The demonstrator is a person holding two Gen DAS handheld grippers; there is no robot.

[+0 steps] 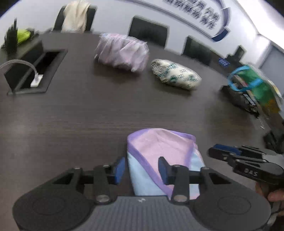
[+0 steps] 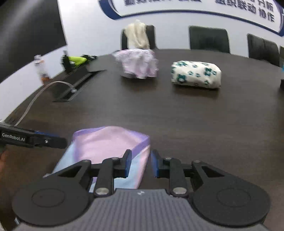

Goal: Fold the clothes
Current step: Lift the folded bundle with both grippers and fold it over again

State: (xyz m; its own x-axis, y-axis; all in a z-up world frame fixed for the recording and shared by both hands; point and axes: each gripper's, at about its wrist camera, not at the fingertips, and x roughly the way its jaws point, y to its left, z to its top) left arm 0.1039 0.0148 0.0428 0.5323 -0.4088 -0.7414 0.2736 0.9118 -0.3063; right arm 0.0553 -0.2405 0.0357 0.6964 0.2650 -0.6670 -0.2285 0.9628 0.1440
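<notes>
Dark wood-grain conference table [image 1: 74, 113] fills the room, ringed by black chairs [image 1: 148, 32] under a white wall with blue lettering [image 2: 200, 7]. Taking the folded pastel garment [image 1: 159, 147] as the marker: it lies flat on the table at the near edge, pink with a purple band and pale blue lower part, a compact folded packet.

Over its near end hangs the left gripper [image 1: 141, 168], fingers spread apart, blue pads clear of the cloth on either side, nothing pinched. Just to the garment's right side, seen from the right wrist, the right gripper [image 2: 141, 164] also has its fingers parted with a gap between the pads; the cloth's edge runs beneath the left finger, and no fabric is clamped. Both sets of jaws are open and empty.

Well beyond the garment, across the table, sit a ruffled pink-and-white bundle [image 2: 138, 64] and, beside it, a white bundle with green print [image 2: 196, 73]. Far left of the garment is an open cable well [image 1: 35, 71] with a white plug and cable [image 1: 36, 80]. Far right sits a green bag with blue handles [image 1: 252, 81]. A cream cloth [image 2: 138, 36] drapes one chair
</notes>
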